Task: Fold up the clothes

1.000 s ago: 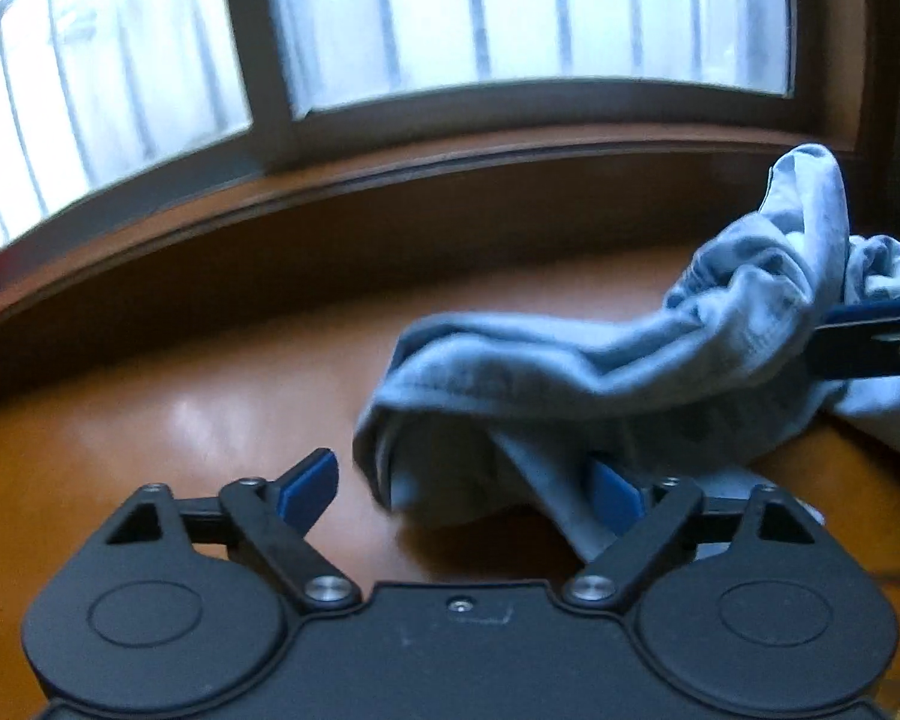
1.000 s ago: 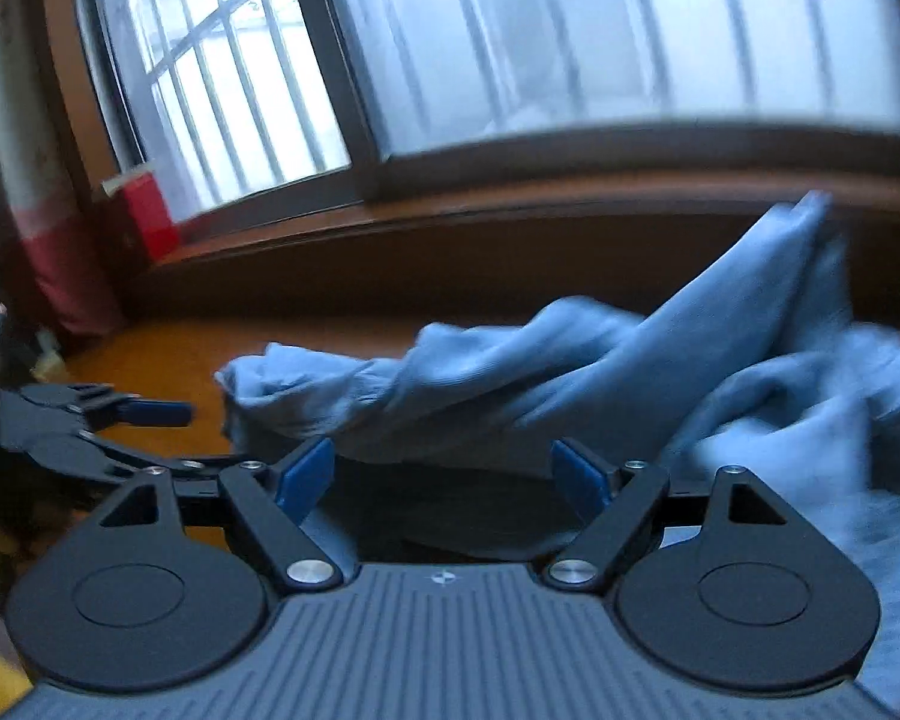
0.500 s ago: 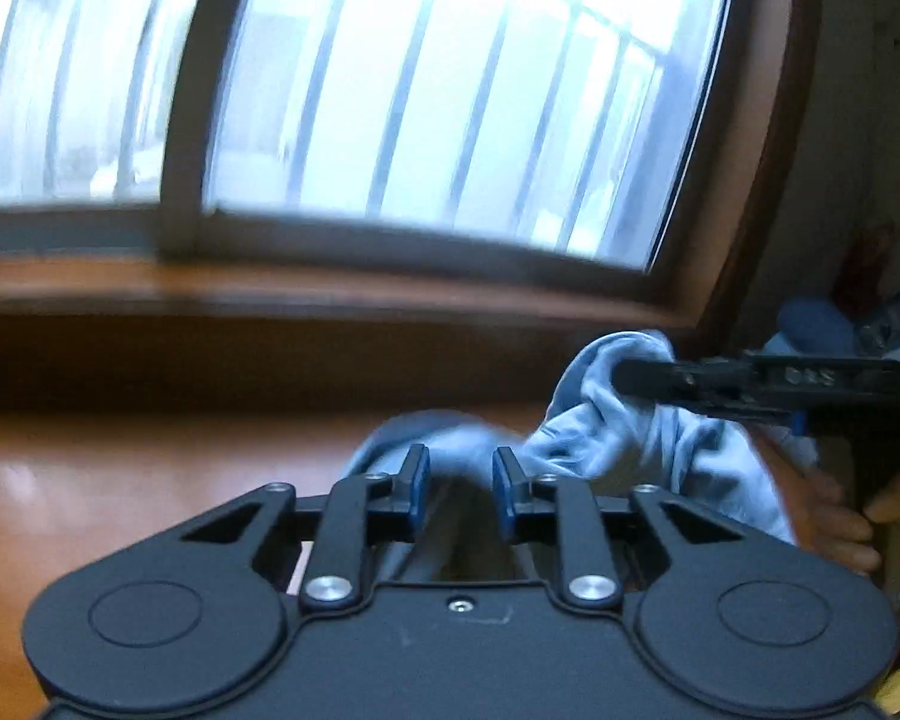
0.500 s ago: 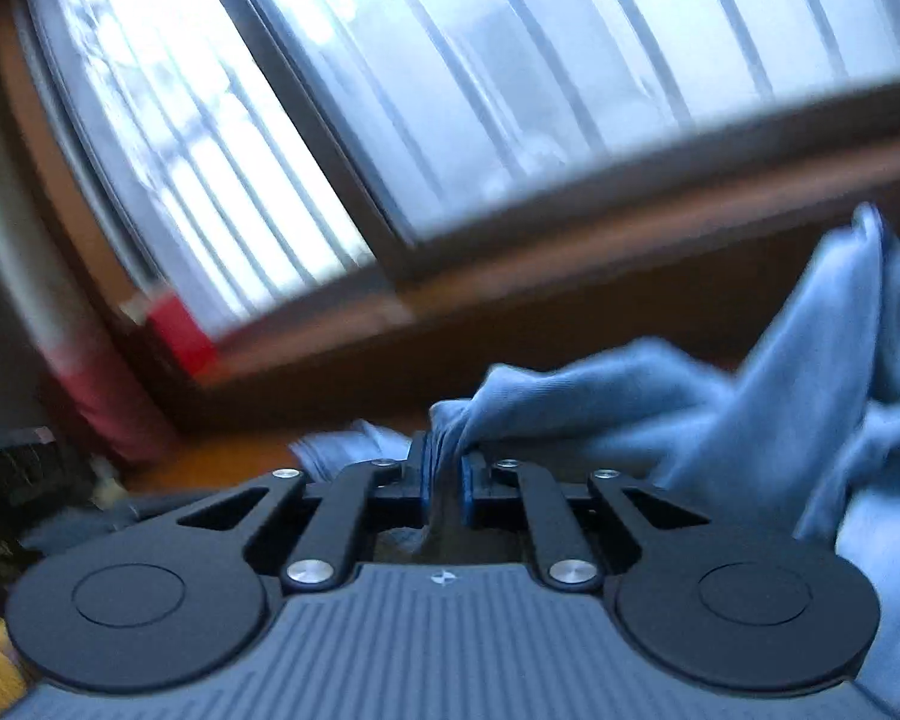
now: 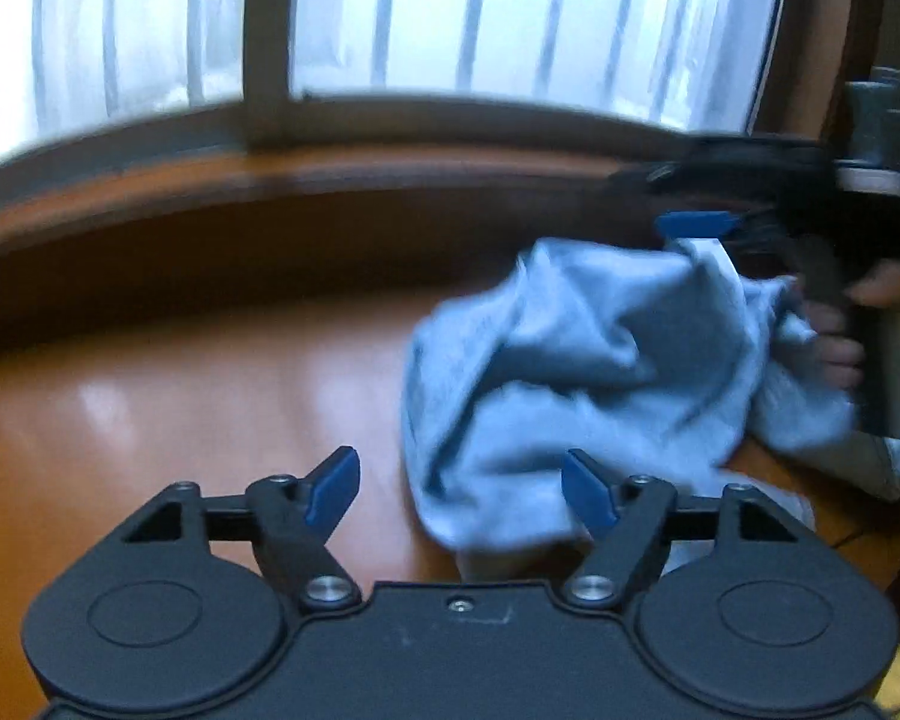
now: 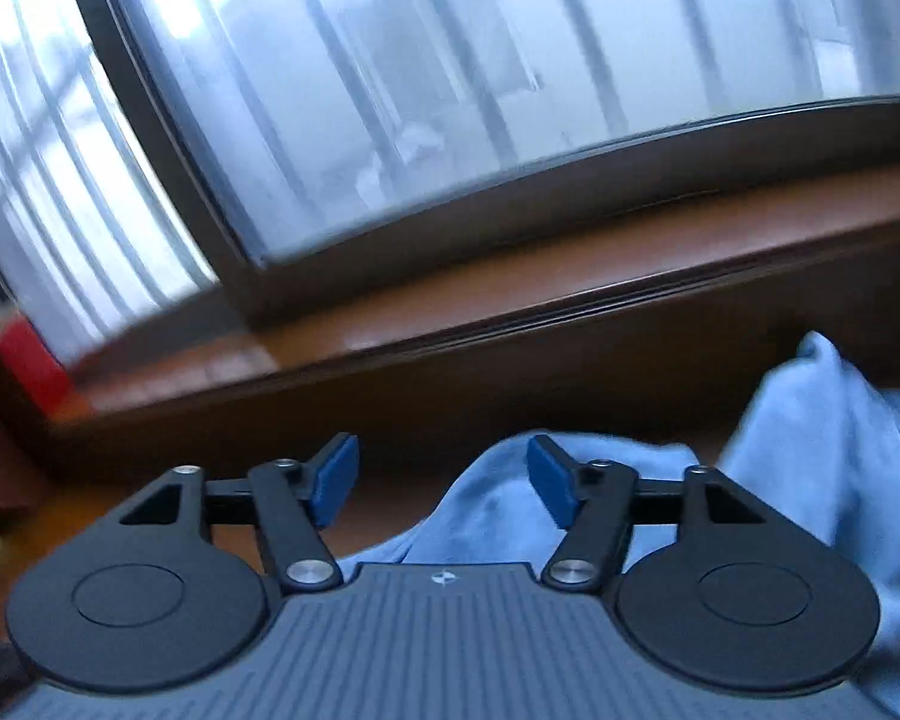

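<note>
a: both sets of jaws were pinched onto the cloth half a second back, and now they're spreading apart again. the left gripper (image 5: 459, 489) has blue pads standing wide, and the light blue garment (image 5: 576, 360) has dropped out of them into a heap.

b: is anything between the left pads at all?

a: a low edge of the garment lies between them near the right pad, but nothing presses on it. same for the right gripper (image 6: 441, 489): jaws opening, a hump of the garment (image 6: 498, 516) rising in the gap, no pinch.

b: so where's the garment sitting?

a: bunched on the orange-brown table (image 5: 180, 396), right of the left gripper and just below the window sill (image 5: 330, 180). in the left view the right gripper (image 5: 696, 222) hovers above its far corner, with the person's hand (image 5: 834, 348) wrapped on the handle beside the cloth.

b: why let go of it crumpled?

a: my guess is a regrip. it's a wad with no flat edge showing, so nothing is folded yet. both grippers point down toward the pile, likely to hunt for a hem or corner worth taking.

b: risk?

a: grabbing two layers at once in that tangle.
</note>
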The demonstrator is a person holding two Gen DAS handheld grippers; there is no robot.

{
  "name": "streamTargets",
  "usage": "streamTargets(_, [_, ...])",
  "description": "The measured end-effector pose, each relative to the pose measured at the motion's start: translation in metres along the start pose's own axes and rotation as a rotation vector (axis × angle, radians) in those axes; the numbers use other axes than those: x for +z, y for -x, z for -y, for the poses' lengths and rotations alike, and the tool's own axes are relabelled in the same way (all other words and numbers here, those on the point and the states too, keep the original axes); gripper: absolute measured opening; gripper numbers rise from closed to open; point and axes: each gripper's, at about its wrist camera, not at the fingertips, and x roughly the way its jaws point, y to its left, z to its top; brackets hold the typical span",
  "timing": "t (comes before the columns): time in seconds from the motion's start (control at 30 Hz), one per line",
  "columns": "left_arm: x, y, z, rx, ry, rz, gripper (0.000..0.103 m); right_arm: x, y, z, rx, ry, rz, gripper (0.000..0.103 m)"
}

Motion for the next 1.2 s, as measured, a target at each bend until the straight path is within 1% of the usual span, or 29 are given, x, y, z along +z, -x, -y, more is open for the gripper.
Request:
streamTargets(0.03, [-0.004, -0.001, 0.000, -0.022, 0.007, -0.008, 0.075, -0.009, 0.019, 0.004, 0.011, 0.006, 0.013, 0.081])
streamTargets(0.07, [-0.007, -0.005, 0.001, -0.051, 0.002, -0.014, 0.078, -0.020, 0.038, 0.005, 0.016, 0.028, 0.016, 0.083])
streamTargets(0.1, [-0.009, -0.008, 0.002, -0.077, -0.006, -0.023, 0.080, -0.034, 0.054, 0.007, 0.015, 0.061, 0.004, 0.084])
streamTargets(0.17, [-0.013, -0.018, 0.010, -0.104, -0.067, -0.056, 0.082, -0.062, 0.082, 0.007, 0.015, 0.134, -0.034, 0.084])
streamTargets(0.27, [-0.016, -0.032, 0.017, -0.136, -0.143, -0.088, 0.089, -0.103, 0.107, 0.003, -0.002, 0.233, -0.106, 0.084])
streamTargets(0.33, [-0.015, -0.039, 0.017, -0.158, -0.159, -0.091, 0.089, -0.123, 0.111, -0.002, -0.031, 0.267, -0.140, 0.084])
streamTargets(0.4, [-0.013, -0.045, 0.014, -0.166, -0.142, -0.092, 0.089, -0.134, 0.104, -0.012, -0.060, 0.283, -0.162, 0.084])
streamTargets(0.47, [-0.011, -0.048, 0.010, -0.178, -0.118, -0.094, 0.089, -0.143, 0.095, -0.018, -0.082, 0.282, -0.166, 0.084])
streamTargets(0.5, [-0.011, -0.049, 0.009, -0.183, -0.113, -0.088, 0.087, -0.146, 0.087, -0.023, -0.086, 0.284, -0.158, 0.083])
streamTargets(0.53, [-0.011, -0.049, 0.007, -0.187, -0.110, -0.082, 0.083, -0.149, 0.079, -0.028, -0.091, 0.285, -0.150, 0.081])
streamTargets(0.57, [-0.011, -0.048, 0.007, -0.181, -0.119, -0.077, 0.070, -0.149, 0.074, -0.032, -0.102, 0.288, -0.144, 0.076])
streamTargets(0.6, [-0.011, -0.046, 0.006, -0.178, -0.125, -0.072, 0.060, -0.150, 0.071, -0.035, -0.113, 0.286, -0.149, 0.056])
streamTargets(0.63, [-0.009, -0.041, 0.002, -0.186, -0.114, -0.063, 0.057, -0.153, 0.068, -0.039, -0.126, 0.278, -0.158, 0.032])
streamTargets(0.67, [-0.008, -0.035, -0.002, -0.197, -0.100, -0.054, 0.050, -0.154, 0.065, -0.042, -0.121, 0.266, -0.162, 0.025])
streamTargets(0.7, [-0.006, -0.028, -0.008, -0.225, -0.070, -0.047, 0.047, -0.153, 0.066, -0.044, -0.097, 0.245, -0.159, 0.021])
streamTargets(0.73, [-0.004, -0.020, -0.014, -0.250, -0.047, -0.037, 0.047, -0.150, 0.070, -0.047, -0.059, 0.214, -0.151, 0.017])
streamTargets(0.8, [0.000, 0.000, -0.022, -0.276, -0.027, 0.003, 0.045, -0.143, 0.082, -0.054, 0.038, 0.138, -0.137, 0.016])
streamTargets(0.87, [0.004, 0.025, -0.030, -0.272, -0.034, 0.061, 0.045, -0.136, 0.089, -0.068, 0.155, 0.095, -0.114, 0.016])
streamTargets(0.93, [0.008, 0.048, -0.041, -0.258, -0.032, 0.115, 0.039, -0.127, 0.091, -0.088, 0.273, 0.089, -0.090, 0.016])
streamTargets(0.97, [0.009, 0.061, -0.050, -0.235, -0.022, 0.144, 0.037, -0.122, 0.091, -0.098, 0.324, 0.087, -0.081, 0.016])
streamTargets(1.07, [0.012, 0.098, -0.079, -0.161, 0.011, 0.216, 0.038, -0.107, 0.076, -0.126, 0.451, 0.074, -0.067, 0.016])
streamTargets(1.13, [0.009, 0.121, -0.099, -0.085, 0.036, 0.247, 0.038, -0.101, 0.059, -0.144, 0.544, 0.053, -0.077, 0.016])
streamTargets(1.2, [0.004, 0.140, -0.115, 0.002, 0.050, 0.265, 0.038, -0.099, 0.041, -0.167, 0.606, 0.071, -0.093, 0.016])
